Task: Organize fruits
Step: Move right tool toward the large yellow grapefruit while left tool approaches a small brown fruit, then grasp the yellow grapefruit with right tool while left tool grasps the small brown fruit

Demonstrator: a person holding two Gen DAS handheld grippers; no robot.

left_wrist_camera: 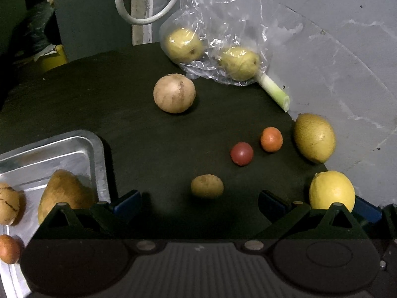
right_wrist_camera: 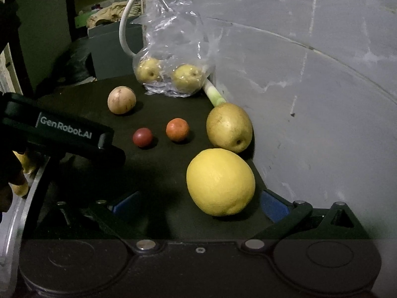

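Dark table (left_wrist_camera: 148, 136) holds loose fruit | metal tray (left_wrist_camera: 82, 149) at left already collects several, likely the sorting spot | lemon (right_wrist_camera: 220, 181) sits between right gripper (right_wrist_camera: 198, 206) fingers, spread apart | left gripper (left_wrist_camera: 198, 198) spread, empty, facing a small fruit (left_wrist_camera: 207, 186)

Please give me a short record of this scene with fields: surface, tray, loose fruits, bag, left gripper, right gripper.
surface: dark table
tray: metal tray at left, holding brownish fruits
loose fruits: lemon, large pear, orange tomato, red tomato, round tan fruit, small brown fruit
bag: clear plastic bag holding two yellow fruits
left gripper: open, empty
right gripper: open, around lemon
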